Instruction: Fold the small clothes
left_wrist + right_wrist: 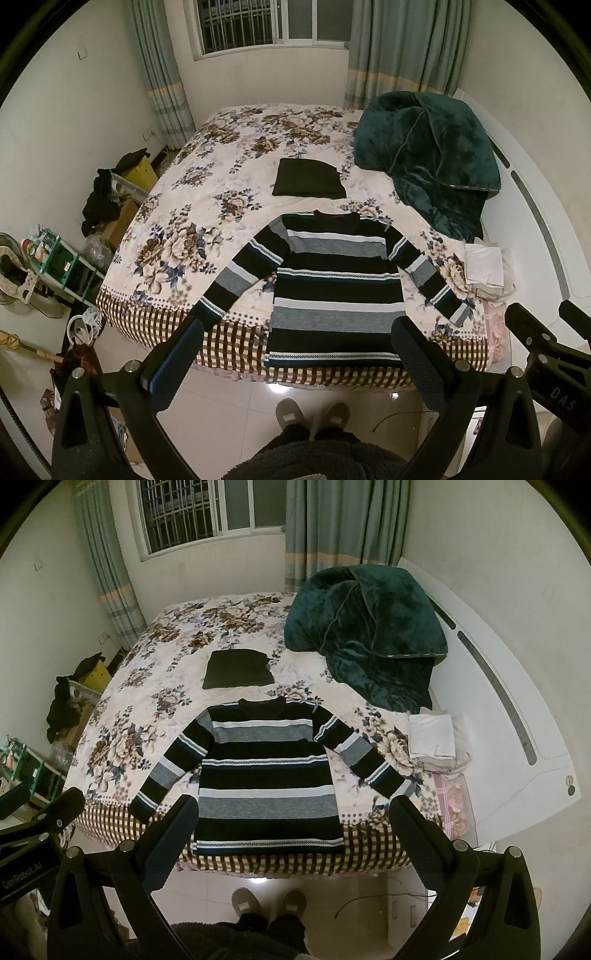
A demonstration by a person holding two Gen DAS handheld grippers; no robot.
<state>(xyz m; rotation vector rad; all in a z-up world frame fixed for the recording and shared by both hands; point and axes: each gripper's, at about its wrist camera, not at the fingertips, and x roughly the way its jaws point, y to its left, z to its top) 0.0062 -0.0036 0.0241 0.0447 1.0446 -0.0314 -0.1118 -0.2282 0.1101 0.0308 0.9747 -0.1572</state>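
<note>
Right now I hold both the left gripper (295, 332) and the right gripper (293, 812) spread wide and empty above the striped sweater (334, 291), laid flat on the bed (229, 147). Beyond it lie a folded dark garment (308, 178), a green blanket (428, 155) and white folded cloths (485, 269).

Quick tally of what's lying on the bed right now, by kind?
Spread striped sweater: 1
Folded dark garment: 1
Stack of pale folded cloth: 1
Heaped green blanket: 1
Total: 4
</note>
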